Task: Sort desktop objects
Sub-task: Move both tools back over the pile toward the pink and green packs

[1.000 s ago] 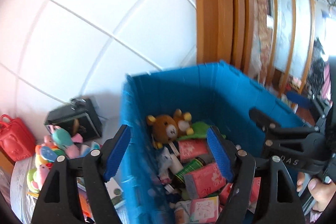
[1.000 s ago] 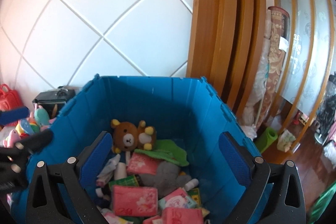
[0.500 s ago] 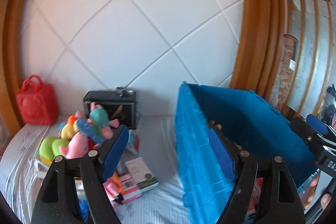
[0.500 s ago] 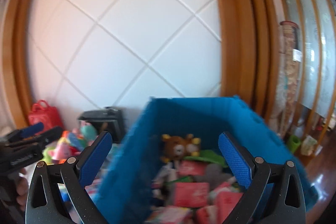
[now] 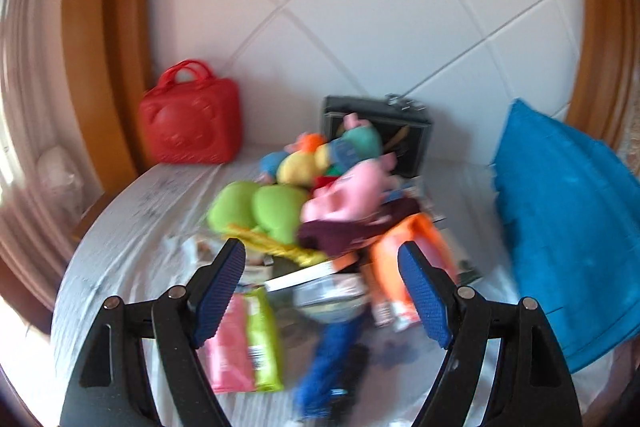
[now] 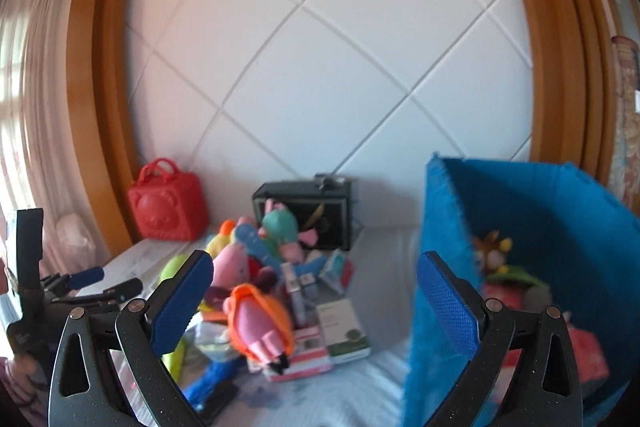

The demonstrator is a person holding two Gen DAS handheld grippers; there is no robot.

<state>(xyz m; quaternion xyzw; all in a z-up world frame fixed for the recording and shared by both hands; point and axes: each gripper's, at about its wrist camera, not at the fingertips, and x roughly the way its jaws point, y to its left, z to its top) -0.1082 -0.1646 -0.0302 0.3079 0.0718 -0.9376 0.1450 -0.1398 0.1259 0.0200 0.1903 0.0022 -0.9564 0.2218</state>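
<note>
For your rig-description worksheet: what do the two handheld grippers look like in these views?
Both the left gripper and the right gripper have matte black V-shaped plastic arms with slotted cut-outs and silver pivot screws. Each finger carries a blue textured pad. No cables or sleeves are visible.

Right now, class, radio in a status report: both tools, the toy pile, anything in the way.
Left tool open, empty, above toy pile. Right tool open, empty. Blue bin right of the pile, partly filled. No obstruction seen.

White diamond-panelled wall [image 6: 328, 75], orange-brown wooden frame [image 6: 100, 87], pale curtain [image 6: 24, 115] at far left
</note>
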